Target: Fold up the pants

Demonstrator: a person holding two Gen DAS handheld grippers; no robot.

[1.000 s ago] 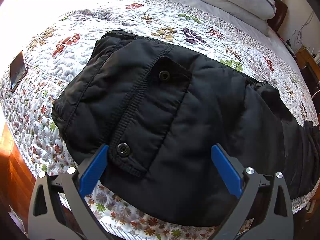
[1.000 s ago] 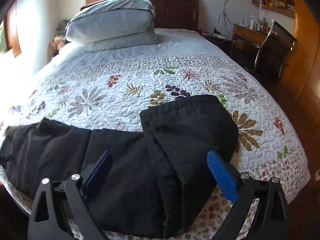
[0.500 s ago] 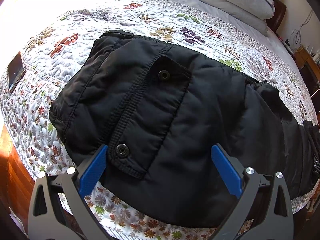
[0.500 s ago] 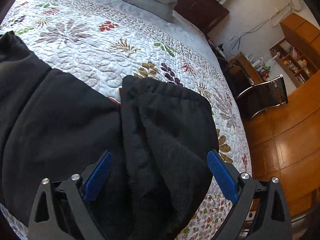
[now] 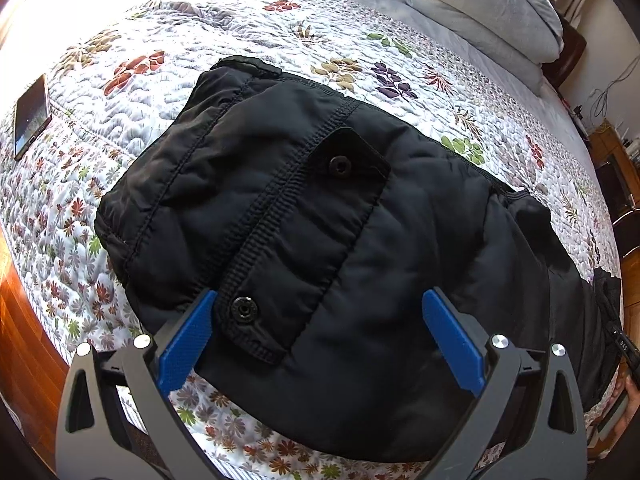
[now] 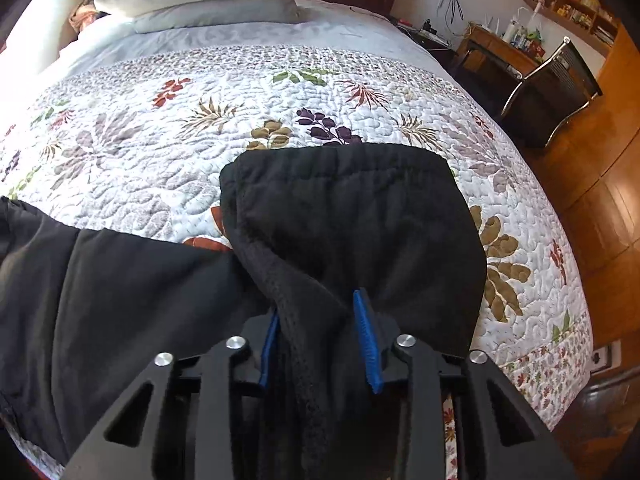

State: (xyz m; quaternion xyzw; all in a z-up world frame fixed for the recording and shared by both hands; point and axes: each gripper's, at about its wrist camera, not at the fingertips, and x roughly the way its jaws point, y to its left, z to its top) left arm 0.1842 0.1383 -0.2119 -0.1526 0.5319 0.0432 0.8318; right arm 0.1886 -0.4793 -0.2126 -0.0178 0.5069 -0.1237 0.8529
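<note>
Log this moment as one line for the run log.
left hand-held gripper: open over pants | right hand-held gripper: shut on pants | pants on bed

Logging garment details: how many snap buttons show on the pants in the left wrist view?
2. One snap sits on the flap's far corner; the other sits near the left gripper's left finger. Others may be hidden underneath.

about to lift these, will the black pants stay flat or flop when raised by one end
Probably flop: the black pants already bunch into soft folds between the right gripper pads. The padded fabric looks bulky yet light, and its smooth sheen suggests it may slip.
</note>
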